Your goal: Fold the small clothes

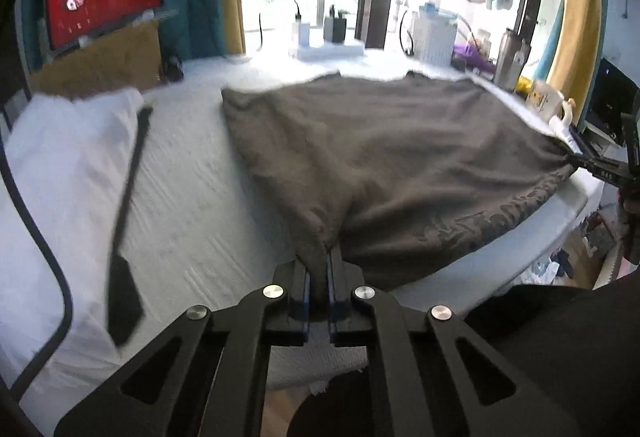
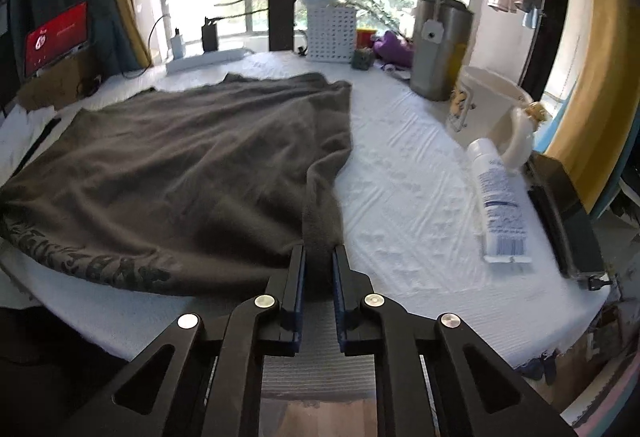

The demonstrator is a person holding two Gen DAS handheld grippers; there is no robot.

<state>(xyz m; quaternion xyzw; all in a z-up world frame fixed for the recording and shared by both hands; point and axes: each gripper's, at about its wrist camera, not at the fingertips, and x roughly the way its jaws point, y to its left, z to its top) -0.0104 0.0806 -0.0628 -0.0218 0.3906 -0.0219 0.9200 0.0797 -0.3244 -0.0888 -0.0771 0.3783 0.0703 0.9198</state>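
Observation:
A dark grey T-shirt [image 1: 380,157] with a dark printed graphic lies spread on the white table [image 1: 200,197]. My left gripper [image 1: 319,261] is shut on its near left corner at the table's front. My right gripper [image 2: 319,257] is shut on the shirt's [image 2: 180,165] near right corner. The right gripper also shows at the right edge of the left wrist view [image 1: 576,159], pinching the cloth. The shirt is pulled taut between the two grippers, with the print along the near hem.
White cloth [image 1: 68,157] and a black strap [image 1: 128,217] lie on the left. A white tube [image 2: 500,201], cream jug [image 2: 488,105], steel flask [image 2: 436,49], white basket [image 2: 332,33] and power strip [image 2: 204,59] stand along the right and far edges.

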